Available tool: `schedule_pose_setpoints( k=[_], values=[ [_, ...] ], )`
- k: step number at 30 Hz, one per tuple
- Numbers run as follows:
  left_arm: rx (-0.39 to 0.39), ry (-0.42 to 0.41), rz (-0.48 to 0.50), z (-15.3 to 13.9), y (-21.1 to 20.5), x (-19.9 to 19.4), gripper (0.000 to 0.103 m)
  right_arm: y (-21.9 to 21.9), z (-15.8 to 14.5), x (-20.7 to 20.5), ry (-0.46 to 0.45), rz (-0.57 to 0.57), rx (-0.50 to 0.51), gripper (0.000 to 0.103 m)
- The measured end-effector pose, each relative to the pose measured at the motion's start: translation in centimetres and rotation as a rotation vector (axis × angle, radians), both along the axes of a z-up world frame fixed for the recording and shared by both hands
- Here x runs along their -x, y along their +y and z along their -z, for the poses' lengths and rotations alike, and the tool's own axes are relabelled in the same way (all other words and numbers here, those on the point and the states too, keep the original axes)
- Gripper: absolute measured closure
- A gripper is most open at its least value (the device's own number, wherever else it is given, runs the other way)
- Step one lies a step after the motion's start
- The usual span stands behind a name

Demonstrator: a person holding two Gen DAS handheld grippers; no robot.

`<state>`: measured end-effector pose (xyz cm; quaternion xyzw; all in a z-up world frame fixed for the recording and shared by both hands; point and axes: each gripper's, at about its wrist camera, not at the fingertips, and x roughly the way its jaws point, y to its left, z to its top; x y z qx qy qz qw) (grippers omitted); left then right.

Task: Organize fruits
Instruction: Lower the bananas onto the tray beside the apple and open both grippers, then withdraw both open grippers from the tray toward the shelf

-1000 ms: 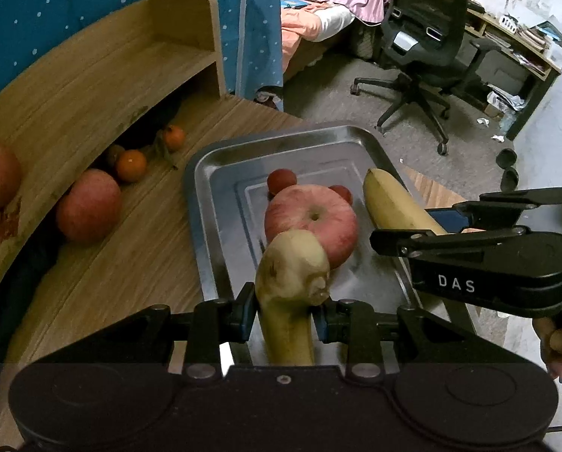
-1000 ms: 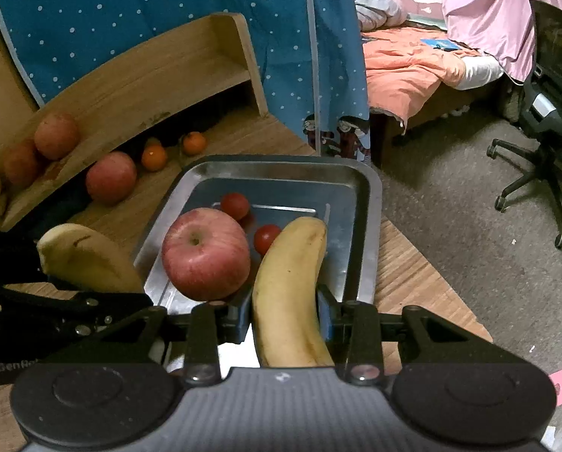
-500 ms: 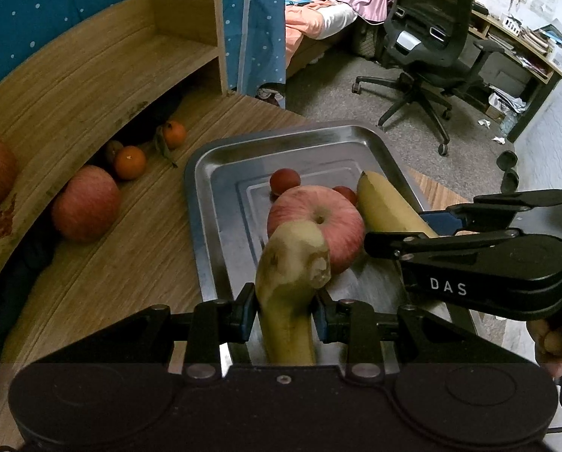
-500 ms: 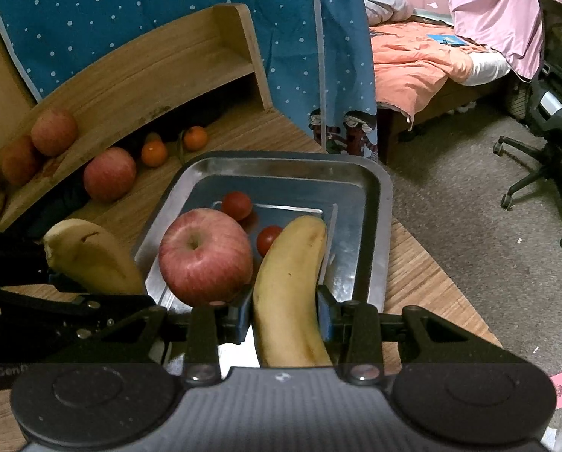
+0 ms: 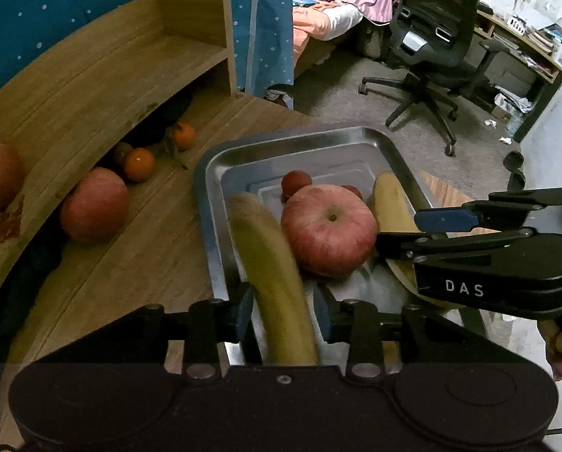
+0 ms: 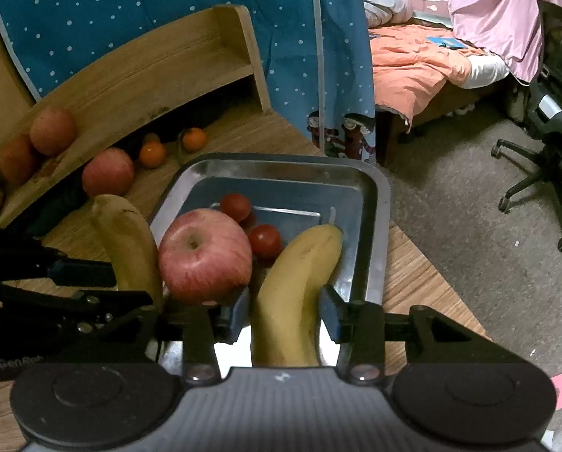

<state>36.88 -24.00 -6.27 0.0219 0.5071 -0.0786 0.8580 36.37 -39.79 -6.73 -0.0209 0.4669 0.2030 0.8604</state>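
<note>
Both grippers sit low over the near end of the steel tray (image 6: 378,233), each with a banana between its pads. The left gripper (image 5: 282,307) has just been opening, and there is daylight on both sides of its greenish banana (image 5: 269,263), which shows blurred and lies along the tray's left wall, its far tip just inside the rim. The right gripper (image 6: 286,310) has just been opening too; its pads stand clear of the yellow banana (image 6: 299,282), which lies inside the tray's right wall with its tip pointing to the far end. Between the two bananas sits the big red apple (image 6: 205,256), tight against the left banana and close to the right one, so the near half of the tray is crowded. Beyond the apple lie small red tomatoes (image 6: 265,240), and behind them the far end of the tray floor is bare metal. Left of the tray, open wooden tabletop (image 5: 141,248) runs to the curved wooden shelf (image 5: 104,86), where another apple (image 5: 94,203) and two oranges (image 5: 139,164) rest at its foot. The tray's right and far rims lie close to the table's edge, carpet below.
</note>
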Motion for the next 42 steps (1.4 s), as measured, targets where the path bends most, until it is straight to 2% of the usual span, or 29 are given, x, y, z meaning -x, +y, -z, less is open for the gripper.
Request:
schedule_pose_setpoints(
  k=[1, 3, 5, 10, 21, 33, 42],
  values=[
    [0.002, -0.004, -0.001, -0.2, 0.1, 0.1, 0.066, 0.0, -0.1, 0.1, -0.001, 0.001, 0.003, 0.055],
    [-0.015, -0.021, -0.004, -0.4, 0.0, 0.4, 0.058, 0.2, -0.3, 0.3, -0.006, 0.003, 0.013, 0.052],
    [0.004, -0.024, -0.001, -0.6, 0.3, 0.6, 0.058, 0.3, -0.5, 0.4, -0.012, 0.007, 0.023, 0.045],
    [0.001, -0.039, -0.001, -1.1, 0.7, 1.3, 0.049, 0.5, -1.2, 1.0, -0.032, 0.012, 0.023, 0.026],
    [0.003, -0.100, -0.028, -2.8, 2.4, 3.4, 0.024, 1.1, -2.6, 2.9, -0.085, 0.035, 0.054, 0.009],
    [-0.006, -0.161, -0.092, -4.4, 7.0, 8.1, 0.006, 2.4, -4.5, 7.2, -0.139, 0.067, 0.084, 0.001],
    [-0.011, -0.176, -0.118, -4.9, 11.7, 14.1, 0.004, 4.9, -5.7, 13.1, -0.161, 0.098, 0.106, 0.000]
  ],
)
